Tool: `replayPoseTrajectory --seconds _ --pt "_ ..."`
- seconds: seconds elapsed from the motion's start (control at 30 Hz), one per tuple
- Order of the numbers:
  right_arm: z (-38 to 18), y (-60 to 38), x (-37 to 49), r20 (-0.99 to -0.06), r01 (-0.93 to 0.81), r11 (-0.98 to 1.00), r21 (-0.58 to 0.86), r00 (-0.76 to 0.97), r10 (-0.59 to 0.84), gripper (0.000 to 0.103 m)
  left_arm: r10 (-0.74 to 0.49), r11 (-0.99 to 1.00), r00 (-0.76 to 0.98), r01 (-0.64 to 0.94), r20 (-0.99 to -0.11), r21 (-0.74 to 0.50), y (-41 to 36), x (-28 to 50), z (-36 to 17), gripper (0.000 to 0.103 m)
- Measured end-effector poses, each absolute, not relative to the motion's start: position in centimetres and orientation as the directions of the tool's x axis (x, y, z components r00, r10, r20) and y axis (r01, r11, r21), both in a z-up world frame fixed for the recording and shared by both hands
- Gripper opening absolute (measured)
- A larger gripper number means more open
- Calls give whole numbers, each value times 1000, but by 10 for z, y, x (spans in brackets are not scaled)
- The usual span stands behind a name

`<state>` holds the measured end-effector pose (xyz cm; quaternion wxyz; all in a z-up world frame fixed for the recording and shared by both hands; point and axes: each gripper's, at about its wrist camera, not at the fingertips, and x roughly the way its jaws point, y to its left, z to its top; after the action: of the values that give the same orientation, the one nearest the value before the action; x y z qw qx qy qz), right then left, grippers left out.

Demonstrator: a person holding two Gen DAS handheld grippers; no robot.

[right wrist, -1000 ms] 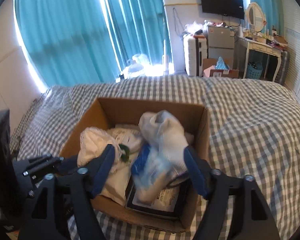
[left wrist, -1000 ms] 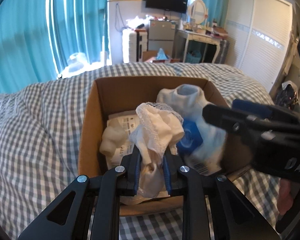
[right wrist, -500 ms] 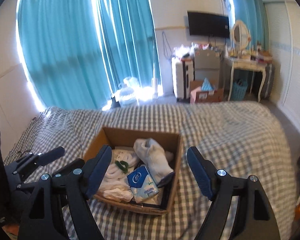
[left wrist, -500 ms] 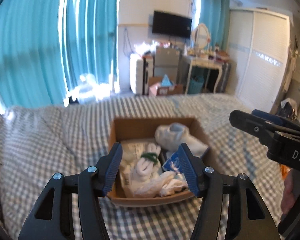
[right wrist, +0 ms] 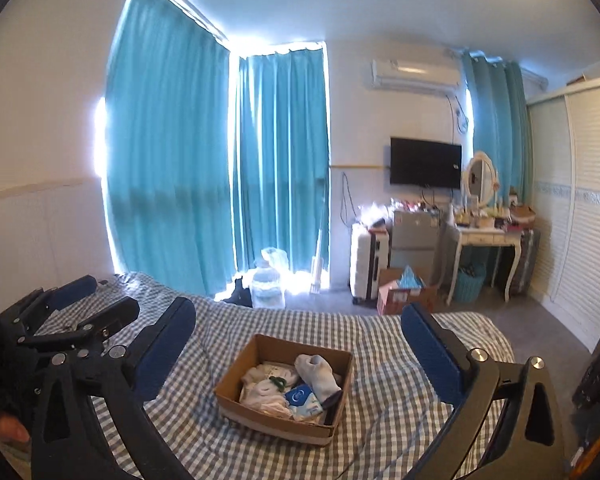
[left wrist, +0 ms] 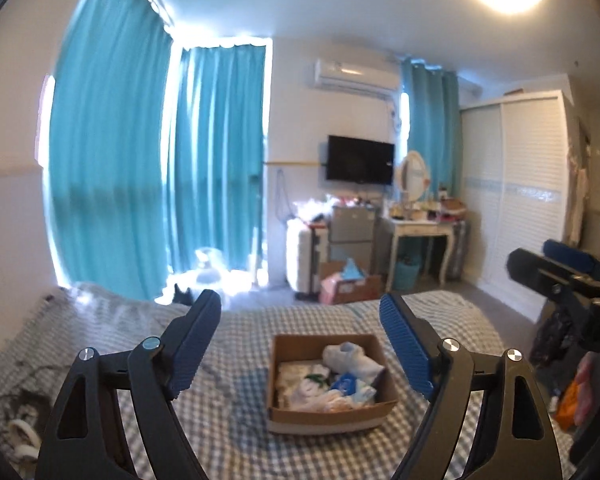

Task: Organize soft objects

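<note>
Both grippers have withdrawn well above the cardboard box (left wrist: 328, 414), which sits mid-bed (left wrist: 228, 412) holding the soft items (right wrist: 296, 390). Left gripper (left wrist: 300, 346) and right gripper (right wrist: 296, 356): jaws apart, empty. Judged final step; next, confirm nothing remains outside.

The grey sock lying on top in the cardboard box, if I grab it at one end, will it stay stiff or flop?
The grey sock looks like soft knit cloth, bent and slumped over the other items, so it would probably droop from a grip. It seems light and unlikely to slip off ribbed pads. It may drag the neighbouring cloths in the cardboard box, since they lie touching.
</note>
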<state>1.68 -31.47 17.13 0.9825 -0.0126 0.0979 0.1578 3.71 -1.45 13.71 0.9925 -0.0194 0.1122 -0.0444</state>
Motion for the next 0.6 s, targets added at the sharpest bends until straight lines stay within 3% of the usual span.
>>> replayPoseTrajectory --seconds 0.17,0.3,0.6 --pt "159 -318 -3 -130 -263 965 -11 957 259 103 -44 999 982 47 -183 16 -19 10 131 84" --pt "116 -324 2 -115 -232 972 24 965 234 103 -14 1000 986 17 -166 19 -17 9 105 84" --pt "25 -315 48 -308 -201 979 27 930 199 103 22 1000 976 -21 -217 8 -12 32 36 84"
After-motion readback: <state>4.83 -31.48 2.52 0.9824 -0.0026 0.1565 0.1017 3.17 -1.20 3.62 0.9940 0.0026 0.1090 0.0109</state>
